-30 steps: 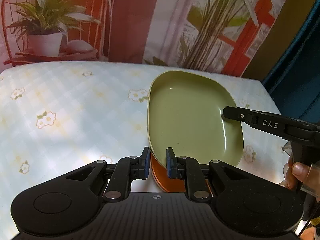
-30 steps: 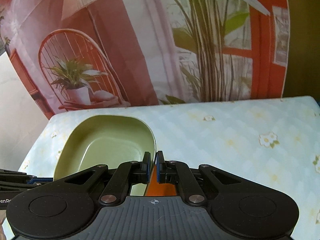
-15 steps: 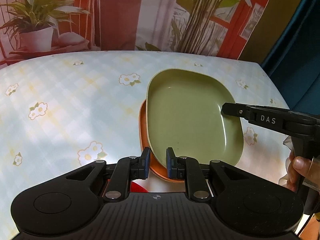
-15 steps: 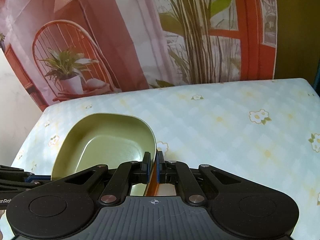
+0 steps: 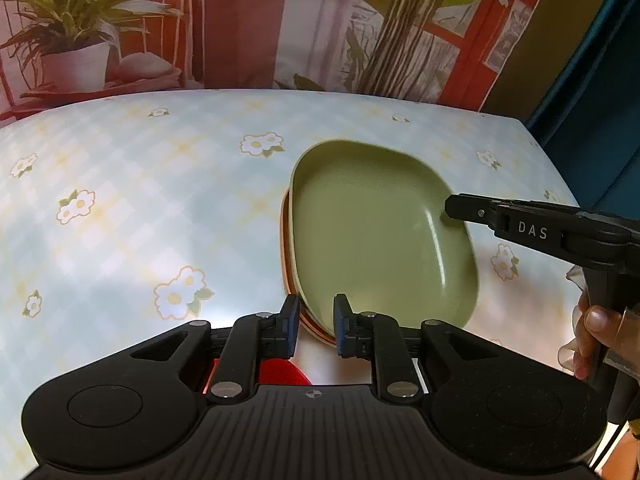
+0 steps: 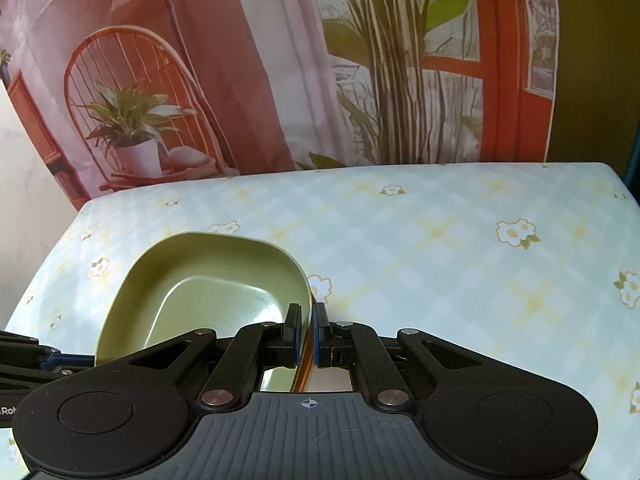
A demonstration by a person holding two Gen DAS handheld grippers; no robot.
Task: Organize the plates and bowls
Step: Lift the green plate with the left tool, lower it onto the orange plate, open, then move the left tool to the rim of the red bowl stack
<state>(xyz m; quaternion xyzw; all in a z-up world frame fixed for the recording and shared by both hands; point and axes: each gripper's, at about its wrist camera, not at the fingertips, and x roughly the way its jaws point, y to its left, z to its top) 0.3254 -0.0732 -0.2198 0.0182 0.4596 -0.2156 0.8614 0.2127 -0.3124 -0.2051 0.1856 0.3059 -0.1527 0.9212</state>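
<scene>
The right gripper (image 6: pixel 305 334) is clamping the green plate (image 5: pixel 376 232), which is now sitting lower, nested on the orange plate (image 5: pixel 286 256) (stacking nearly done). The left gripper (image 5: pixel 316 330), jaws apart, is hovering at the stack's 6 o'clock rim.

Green plate (image 5: pixel 380 236) now sits nested on the orange plate (image 5: pixel 286 240), whose rim shows only as a thin strip at left. Left gripper (image 5: pixel 316 326) has backed off; a red object (image 5: pixel 282 374) has appeared below it.
</scene>
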